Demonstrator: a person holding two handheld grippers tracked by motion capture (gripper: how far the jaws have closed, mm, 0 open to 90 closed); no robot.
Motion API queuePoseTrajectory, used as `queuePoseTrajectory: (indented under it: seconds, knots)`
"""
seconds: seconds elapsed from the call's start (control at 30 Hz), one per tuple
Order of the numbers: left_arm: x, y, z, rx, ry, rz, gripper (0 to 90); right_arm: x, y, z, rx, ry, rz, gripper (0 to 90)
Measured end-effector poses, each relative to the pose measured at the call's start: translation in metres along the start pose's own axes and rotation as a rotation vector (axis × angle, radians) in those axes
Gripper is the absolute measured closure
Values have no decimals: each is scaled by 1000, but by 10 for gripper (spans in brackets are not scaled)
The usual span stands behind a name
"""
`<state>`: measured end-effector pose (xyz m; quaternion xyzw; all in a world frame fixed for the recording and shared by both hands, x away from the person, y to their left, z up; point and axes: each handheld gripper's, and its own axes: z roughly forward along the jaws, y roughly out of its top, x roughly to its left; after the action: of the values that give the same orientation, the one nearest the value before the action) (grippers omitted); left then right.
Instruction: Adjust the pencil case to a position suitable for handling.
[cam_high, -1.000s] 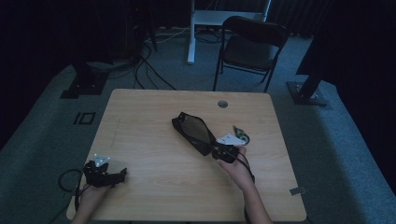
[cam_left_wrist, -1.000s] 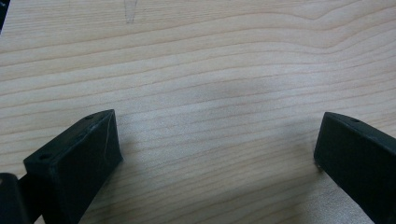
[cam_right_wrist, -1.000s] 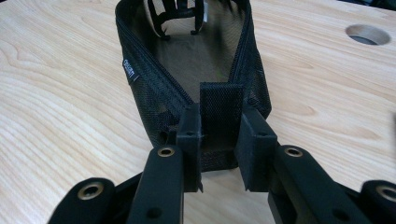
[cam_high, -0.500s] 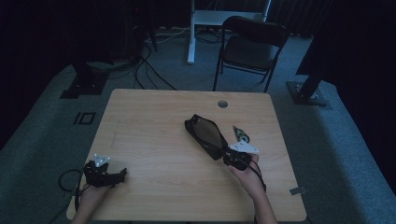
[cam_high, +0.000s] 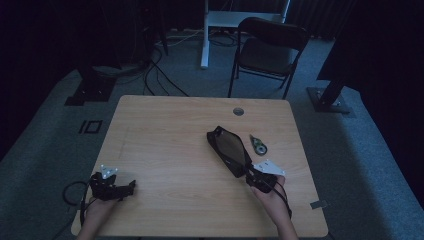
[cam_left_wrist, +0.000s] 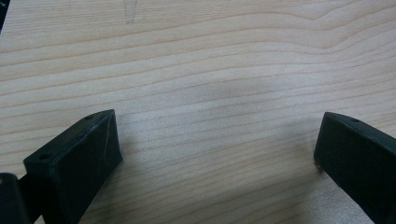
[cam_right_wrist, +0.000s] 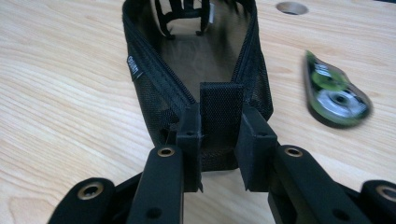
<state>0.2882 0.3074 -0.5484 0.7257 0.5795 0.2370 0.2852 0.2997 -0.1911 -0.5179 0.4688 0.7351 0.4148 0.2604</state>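
Note:
A black mesh pencil case lies unzipped on the wooden table, right of centre. My right gripper is shut on the fabric pull tab at the pencil case's near end, its fingers pressing the tab from both sides. A green correction tape dispenser rests just right of the case, also seen as the dispenser in the right gripper view. My left gripper sits at the table's front left, its jaws wide open over bare wood, holding nothing.
A round cable hole is in the table's far edge area. A dark chair stands behind the table. Cables run on the grey carpet, and a small tag lies at the front right corner.
My right gripper has dragged the pencil case to the right and toward the front edge, nearer the tape dispenser. The left gripper has stayed put.

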Motion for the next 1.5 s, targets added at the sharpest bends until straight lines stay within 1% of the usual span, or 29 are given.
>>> queuePoseTrajectory:
  seconds: [0.03, 0.07, 0.13, 0.23, 0.3, 0.33, 0.37, 0.47, 0.7, 0.73, 0.87, 0.97, 1.0, 1.03, 1.07, 1.1, 1.13, 1.17, 1.27, 1.3, 1.33, 1.4, 1.43, 1.47, 1.5]
  knots:
    - [0, 0, 0, 0, 0, 0, 6, 1, -1, -2, -1, -16, -8, 727]
    - [0, 0, 0, 0, 0, 0, 6, 3, -3, -4, -5, -20, -13, 727]
    - [0, 0, 0, 0, 0, 0, 6, 5, -5, -8, -11, -8, 10, 727]
    - [0, 0, 0, 0, 0, 0, 6, 9, -8, -11, -15, -2, 16, 727]
    - [0, 0, 0, 0, 0, 0, 6, 11, -10, -13, -12, -20, 10, 727]
    - [0, 0, 0, 0, 0, 0, 6, 12, -11, -14, -16, -25, 17, 727]
    - [0, 0, 0, 0, 0, 0, 6, 13, -11, -15, -16, -21, 24, 727]
    - [0, 0, 0, 0, 0, 0, 6, 17, -14, -18, -13, -32, 8, 727]
    - [0, 0, 0, 0, 0, 0, 6, 20, -23, -28, -13, -49, 37, 727]
    - [0, 0, 0, 0, 0, 0, 6, 21, -24, -30, -13, -50, 51, 726]
    - [0, 0, 0, 0, 0, 0, 6, 23, -26, -36, -16, -50, 54, 726]
    - [0, 0, 0, 0, 0, 0, 6, 24, -27, -37, -8, -45, 51, 723]
    - [0, 0, 0, 0, 0, 0, 6, 23, -27, -37, -8, -46, 56, 712]
    - [0, 0, 0, 0, 0, 0, 6, 22, -26, -39, -3, -51, 67, 677]
    - [0, 0, 0, 0, 0, 0, 6, 22, -25, -39, -4, -53, 63, 671]
    - [0, 0, 0, 0, 0, 0, 6, 22, -24, -40, -4, -51, 62, 644]
    - [0, 0, 0, 0, 0, 0, 6, 22, -24, -40, -4, -51, 62, 644]
    - [0, 0, 0, 0, 0, 0, 6, 21, -21, -42, -14, -40, 66, 592]
    - [0, 0, 0, 0, 0, 0, 6, 21, -18, -44, -24, -36, 66, 571]
    - [0, 0, 0, 0, 0, 0, 6, 20, -16, -45, -29, -38, 57, 545]
    - [0, 0, 0, 0, 0, 0, 6, 19, -12, -48, -46, -40, 62, 518]
    - [0, 0, 0, 0, 0, 0, 6, 17, -9, -50, -61, -27, 66, 476]
    - [0, 0, 0, 0, 0, 0, 6, 17, -9, -50, -61, -27, 66, 476]
    - [0, 0, 0, 0, 0, 0, 6, 15, -5, -51, -73, -24, 64, 425]
    - [0, 0, 0, 0, 0, 0, 6, 14, -2, -52, -74, -19, 57, 407]
